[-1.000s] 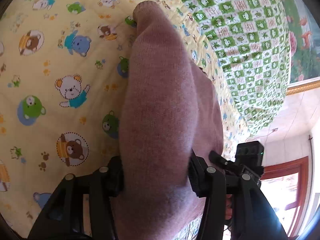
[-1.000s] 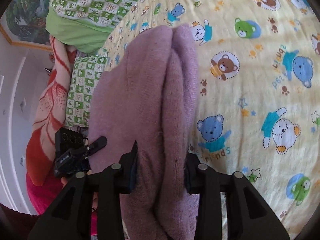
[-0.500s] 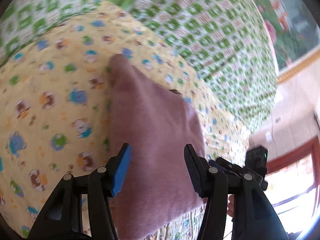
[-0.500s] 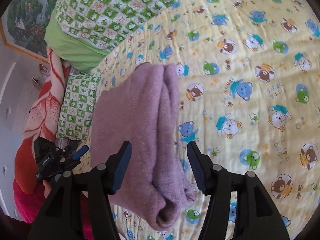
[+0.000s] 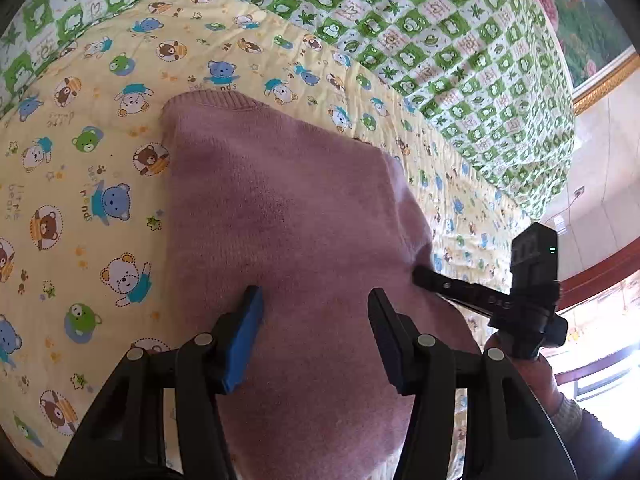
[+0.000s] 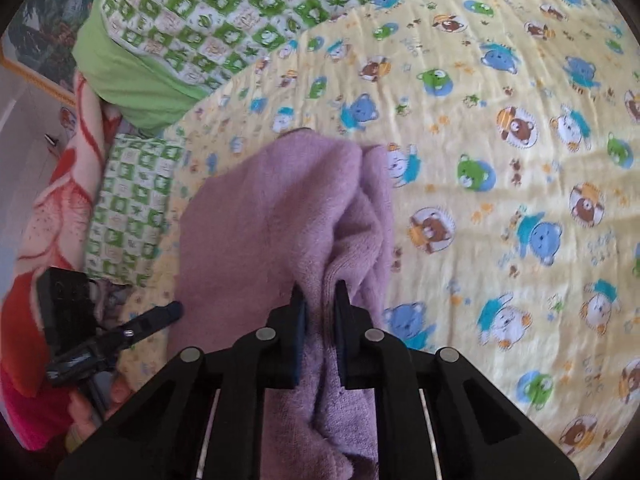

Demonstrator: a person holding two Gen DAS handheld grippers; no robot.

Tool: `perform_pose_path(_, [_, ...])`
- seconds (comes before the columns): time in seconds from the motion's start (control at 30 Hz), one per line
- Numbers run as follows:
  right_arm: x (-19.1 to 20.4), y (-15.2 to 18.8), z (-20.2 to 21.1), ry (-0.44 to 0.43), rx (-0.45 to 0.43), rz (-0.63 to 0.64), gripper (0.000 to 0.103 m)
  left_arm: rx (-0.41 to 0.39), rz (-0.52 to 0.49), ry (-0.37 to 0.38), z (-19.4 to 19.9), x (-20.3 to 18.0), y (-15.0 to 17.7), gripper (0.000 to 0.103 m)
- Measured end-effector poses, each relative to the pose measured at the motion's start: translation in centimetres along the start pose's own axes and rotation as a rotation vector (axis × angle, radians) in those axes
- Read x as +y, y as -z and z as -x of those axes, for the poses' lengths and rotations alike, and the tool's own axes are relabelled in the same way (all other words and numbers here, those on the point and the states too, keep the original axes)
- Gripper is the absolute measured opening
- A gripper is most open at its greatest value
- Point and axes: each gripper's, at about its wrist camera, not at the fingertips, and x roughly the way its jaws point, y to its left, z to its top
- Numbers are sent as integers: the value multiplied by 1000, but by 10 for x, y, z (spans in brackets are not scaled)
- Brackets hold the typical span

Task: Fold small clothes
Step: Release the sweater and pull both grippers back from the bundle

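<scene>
A folded mauve knit sweater (image 5: 288,216) lies on a yellow bear-print sheet (image 5: 80,160). My left gripper (image 5: 314,300) is open, its jaws wide apart just over the sweater's near part, holding nothing. My right gripper (image 6: 320,300) is shut on a fold of the same sweater (image 6: 272,216) at its near edge, the fabric bunched between the jaws. The right gripper also shows at the sweater's right side in the left wrist view (image 5: 424,276). The left gripper shows at the lower left of the right wrist view (image 6: 160,316).
A green-and-white checked quilt (image 5: 460,52) lies along the far side of the bed, with a green pillow (image 6: 120,72) and a red-patterned blanket (image 6: 52,200) at the left. A framed picture (image 5: 588,20) hangs behind. A red door frame (image 5: 600,276) stands at the right.
Both grippers let go of the sweater and drew back, jaws open. The right gripper has since closed on a fold at the sweater's near edge; the left stays open.
</scene>
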Motion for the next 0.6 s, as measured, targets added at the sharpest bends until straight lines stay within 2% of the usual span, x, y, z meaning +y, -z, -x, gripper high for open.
perform_pose_path(0.17, [-5,3,-5,-14,-2,-29,15,-17,31,2,4,1,4,55])
perform_pose_path(0.23, [-2,3,3,-9,-1,-12,22,-26,40,6,13,-2,8,55])
perform_pose_path(0.3, [1,4,15,10,-1,9,35,-41,36,2,25,-6,15,56])
perform_pose_path(0.4, [7,13,43,4,-57,42,35,-60,48,-4,45,-9,33,57])
perform_pose_path(0.47, [16,23,56,-37,-84,69,35,-71,62,-2,55,-9,47,60])
perform_pose_path(0.53, [31,39,63,-109,-64,139,35,-65,59,-24,55,-10,60,61])
perform_pose_path(0.6, [40,56,57,-115,-6,197,35,-39,53,-69,47,-9,72,61])
